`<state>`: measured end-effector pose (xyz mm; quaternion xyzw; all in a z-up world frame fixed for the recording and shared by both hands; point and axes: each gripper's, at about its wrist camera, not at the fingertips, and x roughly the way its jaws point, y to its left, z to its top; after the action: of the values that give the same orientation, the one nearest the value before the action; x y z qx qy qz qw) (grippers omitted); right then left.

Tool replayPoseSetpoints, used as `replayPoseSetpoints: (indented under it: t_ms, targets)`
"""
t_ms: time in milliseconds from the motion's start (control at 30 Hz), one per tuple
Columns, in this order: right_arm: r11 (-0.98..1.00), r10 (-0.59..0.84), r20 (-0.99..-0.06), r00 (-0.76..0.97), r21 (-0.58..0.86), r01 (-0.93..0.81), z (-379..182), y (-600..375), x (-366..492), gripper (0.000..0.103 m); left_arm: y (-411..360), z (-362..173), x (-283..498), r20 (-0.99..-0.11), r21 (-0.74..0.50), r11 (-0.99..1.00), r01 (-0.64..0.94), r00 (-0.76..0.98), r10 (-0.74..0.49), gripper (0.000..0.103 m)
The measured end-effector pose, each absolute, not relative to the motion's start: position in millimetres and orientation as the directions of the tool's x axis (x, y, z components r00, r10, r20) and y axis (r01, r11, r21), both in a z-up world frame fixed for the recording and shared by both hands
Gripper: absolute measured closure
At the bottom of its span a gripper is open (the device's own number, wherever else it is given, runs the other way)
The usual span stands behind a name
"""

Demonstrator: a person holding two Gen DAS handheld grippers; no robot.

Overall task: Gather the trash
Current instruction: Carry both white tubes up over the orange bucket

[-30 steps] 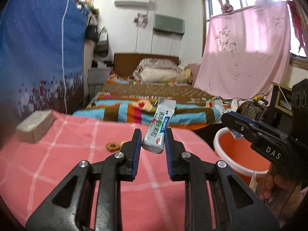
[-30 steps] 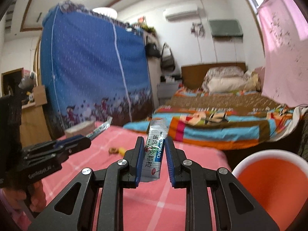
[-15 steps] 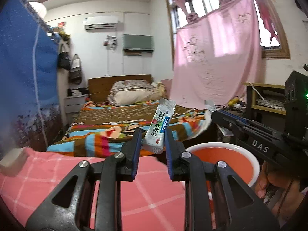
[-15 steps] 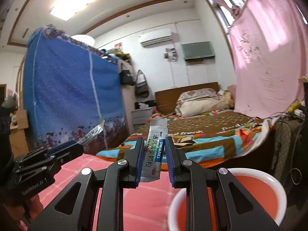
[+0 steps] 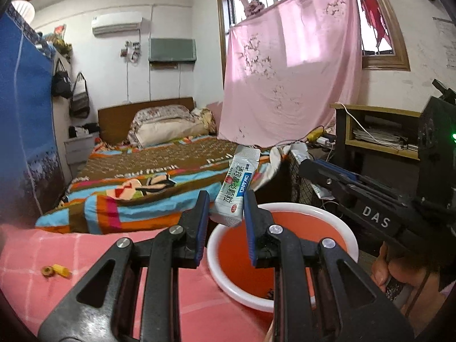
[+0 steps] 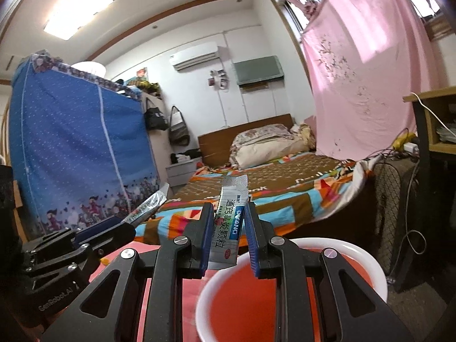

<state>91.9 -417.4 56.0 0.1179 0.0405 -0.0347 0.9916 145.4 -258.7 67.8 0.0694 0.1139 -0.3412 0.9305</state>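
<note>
Since the earlier frames, both claws have travelled off the pink checked surface (image 5: 85, 259) toward the orange basin (image 5: 285, 256), which now fills the lower view. The left claw (image 5: 226, 213) grips a white sachet (image 5: 235, 188), tilted, above the basin rim. The right claw (image 6: 226, 236) is clamped on a second sachet (image 6: 228, 225), held roughly upright over the basin's near edge. A hand (image 5: 384, 270) is visible under the right claw's body.
</note>
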Motion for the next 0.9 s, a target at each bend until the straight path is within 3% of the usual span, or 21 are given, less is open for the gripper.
replayPoseSetpoints:
  t_ms: [300,900]
  targets:
    - [0.954,-0.110,-0.126,0.986,0.266,0.141,42.1,-432.9,98.1,0.083,-288.2,57.7,176.1,-0.377,-0.013,0.746,0.666,0.687,-0.621,0.076]
    - [0.899,-0.132,-0.329,0.935,0.358,0.252,13.5,-450.4,128.2,0.083,-332.8,20.0,214.6,-0.572,-0.061,0.731,0.680,0.576,-0.583,0.076]
